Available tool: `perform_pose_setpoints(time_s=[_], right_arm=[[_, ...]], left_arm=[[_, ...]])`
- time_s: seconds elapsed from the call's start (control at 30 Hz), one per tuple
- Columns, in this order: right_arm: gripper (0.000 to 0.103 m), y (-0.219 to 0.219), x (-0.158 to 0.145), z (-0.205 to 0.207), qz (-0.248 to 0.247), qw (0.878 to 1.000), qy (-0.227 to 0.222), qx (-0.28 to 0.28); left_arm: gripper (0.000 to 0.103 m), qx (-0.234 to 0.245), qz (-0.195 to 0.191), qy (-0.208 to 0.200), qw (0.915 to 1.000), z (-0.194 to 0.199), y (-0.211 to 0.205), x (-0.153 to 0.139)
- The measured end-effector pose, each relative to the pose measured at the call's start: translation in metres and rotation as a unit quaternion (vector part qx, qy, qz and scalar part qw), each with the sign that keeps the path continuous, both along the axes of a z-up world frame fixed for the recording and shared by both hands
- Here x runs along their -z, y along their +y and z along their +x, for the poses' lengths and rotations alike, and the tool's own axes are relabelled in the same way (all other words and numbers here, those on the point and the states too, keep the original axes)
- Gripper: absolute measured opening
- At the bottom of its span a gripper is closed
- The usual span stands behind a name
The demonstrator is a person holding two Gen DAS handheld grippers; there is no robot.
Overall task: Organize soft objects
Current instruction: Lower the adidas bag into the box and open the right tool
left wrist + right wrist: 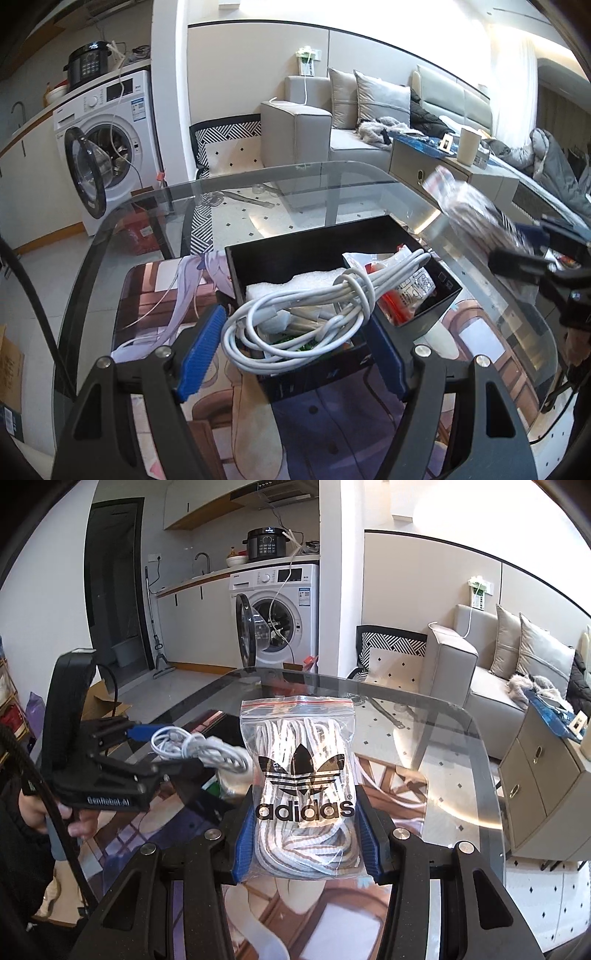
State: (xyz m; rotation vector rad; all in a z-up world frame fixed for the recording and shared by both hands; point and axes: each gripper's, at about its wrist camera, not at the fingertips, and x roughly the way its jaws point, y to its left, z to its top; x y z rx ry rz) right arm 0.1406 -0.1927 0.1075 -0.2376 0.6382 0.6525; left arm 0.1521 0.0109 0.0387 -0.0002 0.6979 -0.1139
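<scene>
Glossy clear plastic zip bag (297, 775) around woven cloth laces; smooth white rubbery cable (295, 314); shiny black plastic box (424, 314); glass table (424, 716); ribbed blue pads (243, 845)

2 hand-held grippers: left hand-held gripper (291, 349), right hand-held gripper (306, 840); 1 coiled white cable (295, 314); 1 zip bag of laces (301, 775); 2 black trays, the larger black tray (258, 254) and the smaller black tray (424, 314); 1 glass surface (258, 184); 1 printed mat (155, 291); 1 washing machine (107, 147); 2 sofa cushions (369, 96)
</scene>
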Motion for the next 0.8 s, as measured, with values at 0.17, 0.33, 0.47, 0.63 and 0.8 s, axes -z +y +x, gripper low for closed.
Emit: perform_pose_setpoints(time_s=[0.17, 0.33, 0.47, 0.63, 0.8], right_arm=[[0.048, 0.013, 0.000, 0.011, -0.006, 1.000, 0.000, -0.014], [0.048, 0.028, 0.002, 0.027, -0.015, 0.999, 0.004, -0.036], [0.048, 0.039, 0.007, 0.037, -0.027, 0.998, 0.005, -0.051], [0.048, 0.054, 0.014, 0.044, -0.040, 0.996, 0.007, -0.076], [0.048, 0.065, 0.023, 0.054, -0.049, 0.995, 0.019, -0.082]], left_arm=[[0.075, 0.013, 0.009, 0.005, 0.9999, 0.009, -0.004, 0.003], [0.075, 0.021, 0.014, 0.009, 0.9996, 0.014, -0.008, 0.005], [0.075, 0.025, 0.020, 0.007, 0.9995, 0.017, -0.011, 0.007], [0.075, 0.031, 0.027, 0.003, 0.9991, 0.017, -0.013, 0.009], [0.076, 0.037, 0.025, -0.001, 0.9990, 0.014, -0.010, 0.009]])
